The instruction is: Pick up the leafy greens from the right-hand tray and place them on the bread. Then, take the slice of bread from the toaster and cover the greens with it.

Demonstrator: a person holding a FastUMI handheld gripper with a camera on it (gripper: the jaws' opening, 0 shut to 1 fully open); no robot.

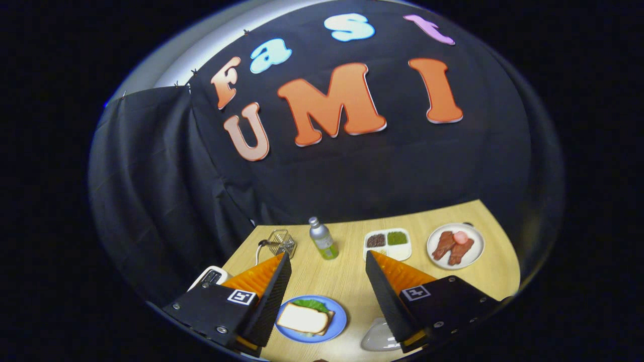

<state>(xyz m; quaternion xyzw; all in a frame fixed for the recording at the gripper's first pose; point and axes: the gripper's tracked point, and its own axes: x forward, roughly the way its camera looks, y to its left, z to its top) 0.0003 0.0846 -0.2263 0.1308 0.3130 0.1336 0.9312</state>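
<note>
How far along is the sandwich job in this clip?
Looks finished: on the round blue plate a slice of white bread covers the green leafy greens, with a lower slice edge showing beneath. The orange-and-black gripper is open, holding nothing, raised above the plate. The white toaster sits beside the left finger. Nothing appears left.

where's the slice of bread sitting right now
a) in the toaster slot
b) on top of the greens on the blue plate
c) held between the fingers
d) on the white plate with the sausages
b: the bread slice lies on the blue plate with the leafy greens poking out behind it, while the gripper is open above it, gripping nothing.
</note>
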